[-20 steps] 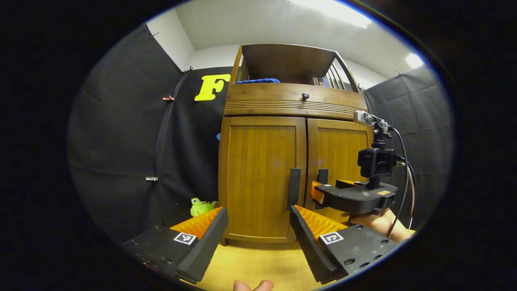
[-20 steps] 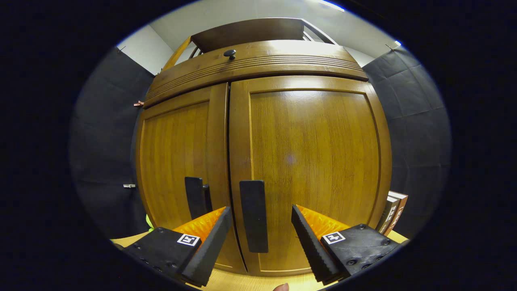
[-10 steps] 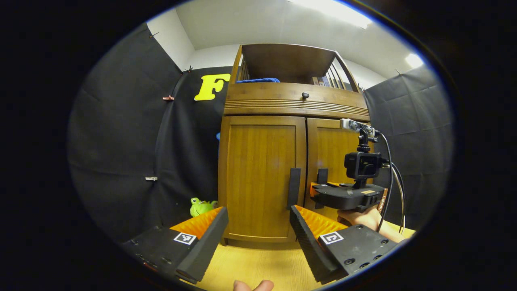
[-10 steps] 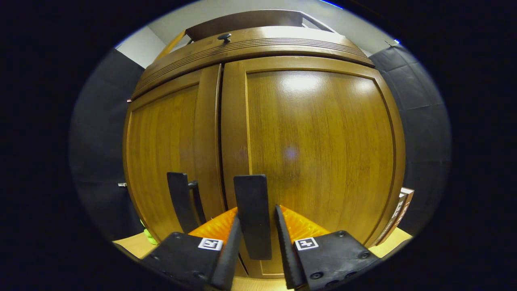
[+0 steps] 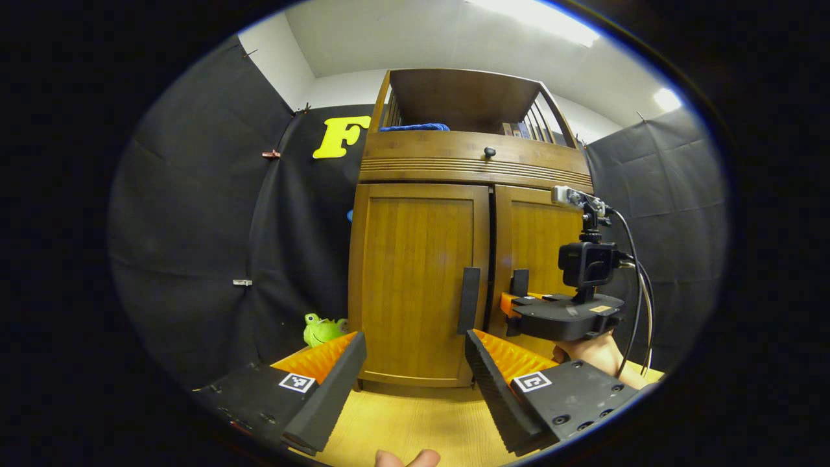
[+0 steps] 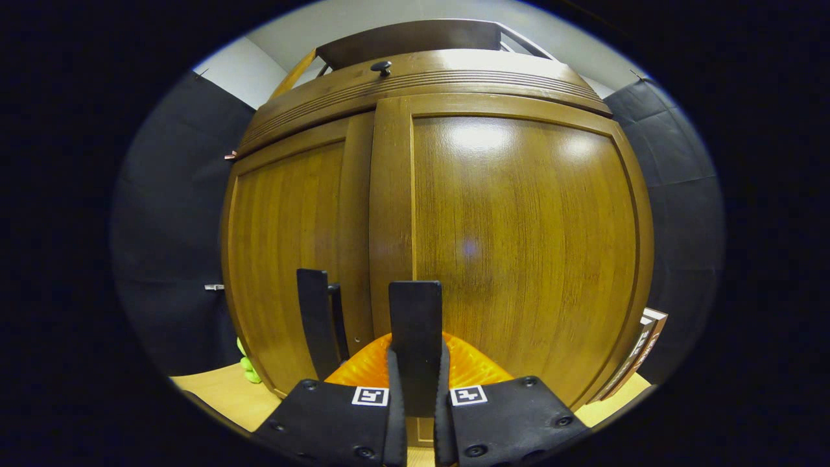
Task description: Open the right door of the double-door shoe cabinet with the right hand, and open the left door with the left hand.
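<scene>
The wooden shoe cabinet [image 5: 415,214] stands ahead with two doors, each with a dark vertical handle. In the right gripper view, my right gripper [image 6: 415,379] is shut on the right door's handle [image 6: 415,318], both fingers pressing its sides. The left door's handle [image 6: 313,327] stands just to its left. In the left gripper view, my left gripper [image 5: 413,344] hangs open, short of the left door's handle [image 5: 469,298], with nothing between its fingers. The right gripper [image 5: 515,305], held by a hand [image 5: 590,353], sits at the right door's handle [image 5: 519,281]. A thin dark gap runs between the doors.
A green toy frog [image 5: 321,329] sits on the wooden floor left of the cabinet. Books [image 6: 639,347] lean at its right side. A drawer with a round knob [image 5: 490,154] runs above the doors, with a blue cloth [image 5: 415,128] on the shelf over it.
My right gripper went from open around the right door's handle to shut on it. The gap between the doors looks slightly darker. The left gripper has barely moved.
</scene>
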### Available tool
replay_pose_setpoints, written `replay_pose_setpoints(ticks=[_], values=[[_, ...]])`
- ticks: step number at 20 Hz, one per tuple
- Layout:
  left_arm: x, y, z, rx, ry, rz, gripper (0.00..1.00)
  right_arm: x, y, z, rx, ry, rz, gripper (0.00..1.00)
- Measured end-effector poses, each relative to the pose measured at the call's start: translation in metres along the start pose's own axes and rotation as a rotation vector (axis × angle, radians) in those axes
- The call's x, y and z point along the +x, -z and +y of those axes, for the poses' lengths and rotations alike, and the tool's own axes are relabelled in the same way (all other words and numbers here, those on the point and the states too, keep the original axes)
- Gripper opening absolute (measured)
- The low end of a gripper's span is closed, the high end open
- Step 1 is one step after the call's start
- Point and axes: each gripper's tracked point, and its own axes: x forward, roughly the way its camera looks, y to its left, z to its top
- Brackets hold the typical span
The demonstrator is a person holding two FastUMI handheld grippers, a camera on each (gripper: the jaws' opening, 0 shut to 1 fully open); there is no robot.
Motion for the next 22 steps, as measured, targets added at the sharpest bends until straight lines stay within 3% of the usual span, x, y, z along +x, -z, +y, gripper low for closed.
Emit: replay_pose_setpoints(ticks=[6, 7, 8, 10, 12, 13, 15, 16, 20, 22], values=[[0.002, -0.003, -0.014, -0.023, 0.027, -0.006, 0.95, -0.053, -0.006, -0.003, 0.031, -0.109, 0.005, 0.20], [0.004, -0.002, -0.017, -0.020, 0.027, -0.007, 0.94, -0.064, -0.007, -0.005, 0.027, -0.120, 0.002, 0.15], [0.005, -0.003, -0.019, -0.016, 0.029, -0.007, 0.95, -0.075, -0.008, -0.009, 0.028, -0.127, -0.002, 0.20], [0.008, 0.000, -0.025, -0.017, 0.038, 0.000, 0.95, -0.094, -0.011, -0.015, 0.030, -0.142, -0.008, 0.20], [0.010, 0.000, -0.034, -0.022, 0.051, 0.000, 0.94, -0.112, -0.013, -0.024, 0.033, -0.148, -0.013, 0.20], [0.011, 0.000, -0.038, -0.021, 0.056, -0.005, 0.94, -0.122, -0.015, -0.029, 0.028, -0.146, -0.022, 0.24], [0.014, -0.001, -0.045, -0.018, 0.061, -0.016, 0.95, -0.139, -0.018, -0.042, 0.020, -0.144, -0.036, 0.24], [0.016, -0.001, -0.049, -0.023, 0.068, -0.021, 0.94, -0.148, -0.019, -0.047, 0.025, -0.145, -0.038, 0.19], [0.025, 0.002, -0.063, -0.028, 0.073, -0.015, 0.94, -0.175, -0.022, -0.080, 0.032, -0.135, -0.054, 0.24], [0.031, 0.006, -0.072, -0.012, 0.076, 0.000, 0.95, -0.188, -0.024, -0.099, 0.040, -0.111, -0.056, 0.19]])
